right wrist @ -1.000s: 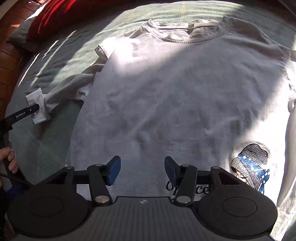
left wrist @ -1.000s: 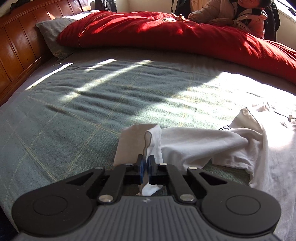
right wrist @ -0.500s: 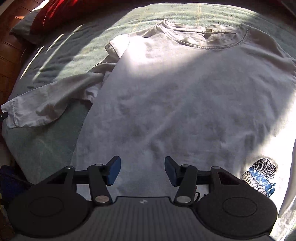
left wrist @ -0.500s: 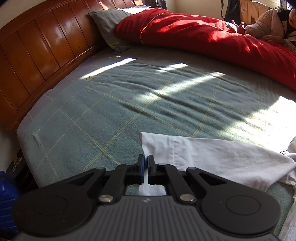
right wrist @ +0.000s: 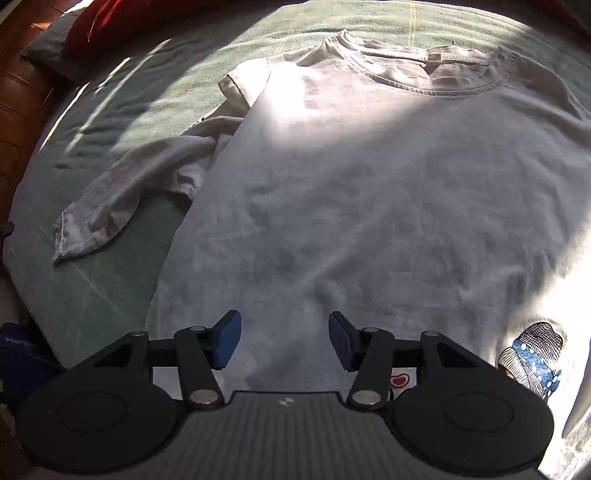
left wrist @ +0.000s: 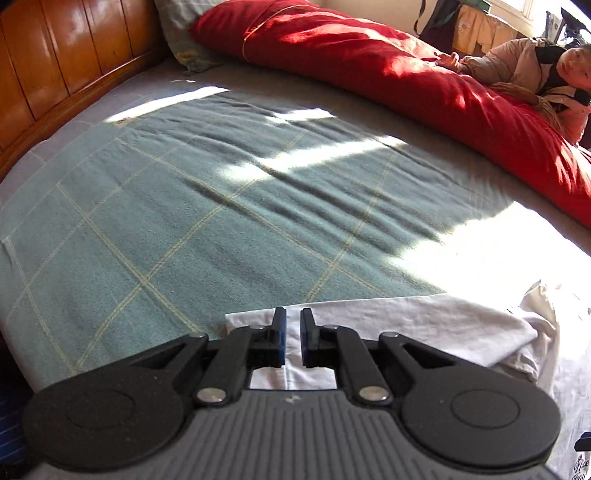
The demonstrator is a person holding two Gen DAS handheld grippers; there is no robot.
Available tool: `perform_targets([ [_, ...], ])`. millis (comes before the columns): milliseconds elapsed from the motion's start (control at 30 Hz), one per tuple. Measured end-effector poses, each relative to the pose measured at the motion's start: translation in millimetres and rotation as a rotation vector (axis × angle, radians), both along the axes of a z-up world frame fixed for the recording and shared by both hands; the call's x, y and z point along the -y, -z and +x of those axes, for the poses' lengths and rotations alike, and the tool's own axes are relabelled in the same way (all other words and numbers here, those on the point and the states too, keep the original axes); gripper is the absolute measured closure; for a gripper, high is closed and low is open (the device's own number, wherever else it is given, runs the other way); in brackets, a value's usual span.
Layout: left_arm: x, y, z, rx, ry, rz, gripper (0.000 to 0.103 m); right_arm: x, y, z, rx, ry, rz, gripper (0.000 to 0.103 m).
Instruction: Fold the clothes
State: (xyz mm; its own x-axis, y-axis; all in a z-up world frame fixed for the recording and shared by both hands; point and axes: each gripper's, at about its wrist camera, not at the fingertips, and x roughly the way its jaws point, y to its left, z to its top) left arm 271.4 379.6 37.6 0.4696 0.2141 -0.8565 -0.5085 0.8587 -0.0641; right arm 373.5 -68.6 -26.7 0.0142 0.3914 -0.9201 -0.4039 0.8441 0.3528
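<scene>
A white T-shirt [right wrist: 369, 184] lies flat on the green checked blanket [left wrist: 184, 203], collar [right wrist: 432, 74] at the far side and a cartoon print [right wrist: 532, 354] near the hem. Its long left sleeve [right wrist: 122, 199] stretches out sideways over the blanket. My left gripper [left wrist: 292, 325] hovers at the cuff end of that sleeve [left wrist: 406, 325]. Its jaws are opening, with a narrow gap and the cloth lying beneath them, not pinched. My right gripper [right wrist: 284, 332] stands open above the shirt's lower body, holding nothing.
A red duvet [left wrist: 388, 66] is bunched along the far side of the bed. A wooden headboard [left wrist: 55, 55] and a grey pillow [left wrist: 177, 22] stand at the left. A person [left wrist: 535, 74] leans on the duvet at the far right. The bed's edge is close at the lower left.
My left gripper dragged the crumpled sleeve out leftward until it lay straight, then its jaws parted and let the cuff go. The right gripper drifted a little over the shirt, still open.
</scene>
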Motion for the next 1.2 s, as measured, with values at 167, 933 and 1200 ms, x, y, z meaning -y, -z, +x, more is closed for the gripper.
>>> perform_targets([
  [167, 44.9, 22.6, 59.5, 0.029, 0.196, -0.082, 0.07, -6.8, -4.2, -3.4, 0.027, -0.039, -0.029, 0.04],
  [933, 185.4, 97.9, 209.5, -0.086, 0.795, -0.071, 0.065, 18.5, 22.2, 2.9, 0.038, -0.001, 0.032, 0.04],
  [1200, 197.6, 77.3, 205.8, -0.09, 0.762, 0.029, 0.101, 30.1, 26.4, 13.6, 0.024, 0.011, 0.073, 0.04],
])
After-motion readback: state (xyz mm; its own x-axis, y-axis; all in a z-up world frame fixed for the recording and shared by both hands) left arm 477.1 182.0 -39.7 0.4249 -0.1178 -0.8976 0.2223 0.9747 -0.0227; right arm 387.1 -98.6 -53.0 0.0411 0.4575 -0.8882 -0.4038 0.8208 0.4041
